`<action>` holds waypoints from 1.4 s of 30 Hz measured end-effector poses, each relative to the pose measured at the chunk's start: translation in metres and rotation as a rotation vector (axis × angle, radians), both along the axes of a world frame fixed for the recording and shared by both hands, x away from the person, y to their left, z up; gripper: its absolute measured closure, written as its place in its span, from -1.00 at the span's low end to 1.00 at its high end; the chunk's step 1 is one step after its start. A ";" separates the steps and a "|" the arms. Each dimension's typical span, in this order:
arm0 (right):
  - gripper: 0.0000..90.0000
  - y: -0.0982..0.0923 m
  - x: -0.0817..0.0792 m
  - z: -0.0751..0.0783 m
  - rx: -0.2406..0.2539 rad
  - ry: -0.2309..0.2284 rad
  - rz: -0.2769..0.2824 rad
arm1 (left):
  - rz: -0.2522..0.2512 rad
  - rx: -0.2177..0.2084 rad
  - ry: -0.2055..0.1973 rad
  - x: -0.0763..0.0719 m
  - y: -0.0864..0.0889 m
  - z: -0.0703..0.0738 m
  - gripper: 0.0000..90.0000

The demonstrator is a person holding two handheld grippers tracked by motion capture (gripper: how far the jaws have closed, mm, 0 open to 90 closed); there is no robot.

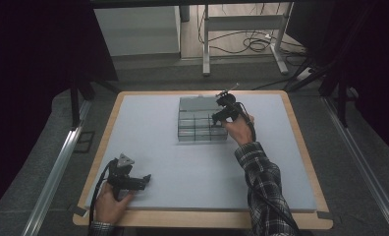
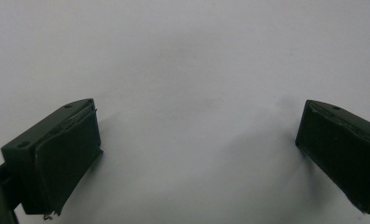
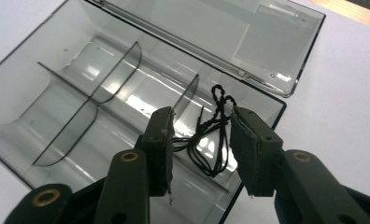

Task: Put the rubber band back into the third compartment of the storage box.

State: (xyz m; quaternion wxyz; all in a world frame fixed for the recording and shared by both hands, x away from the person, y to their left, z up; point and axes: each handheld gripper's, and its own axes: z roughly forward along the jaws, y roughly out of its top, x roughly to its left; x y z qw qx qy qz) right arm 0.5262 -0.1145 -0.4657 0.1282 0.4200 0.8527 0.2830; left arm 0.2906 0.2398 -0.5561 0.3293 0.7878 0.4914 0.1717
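Right gripper (image 3: 199, 154): jaws spread, hovering over clear compartment box (image 3: 71, 116) at table's far centre | black cord (image 3: 211, 140): lying in box's corner compartment, between jaws | left gripper (image 2: 197, 154): jaws spread, resting near-left on white mat (image 1: 182, 167).

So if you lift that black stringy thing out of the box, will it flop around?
Probably yes. The black cord lies in loose, thin loops, so it would likely dangle limp. It looks light, and it might snag on a divider of the clear box. The right tool straddles it, open.
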 end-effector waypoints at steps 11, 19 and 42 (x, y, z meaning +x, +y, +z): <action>0.10 -0.005 -0.013 0.003 0.017 -0.014 0.034 | 0.000 -0.001 0.000 0.000 0.000 0.000 -1.00; -0.04 -0.007 -0.023 0.005 0.025 -0.024 0.053 | 0.005 -0.007 -0.003 0.000 -0.001 0.000 -1.00; -0.41 -0.012 -0.057 0.004 0.048 -0.058 0.093 | 0.006 -0.008 -0.003 0.000 -0.001 0.000 -1.00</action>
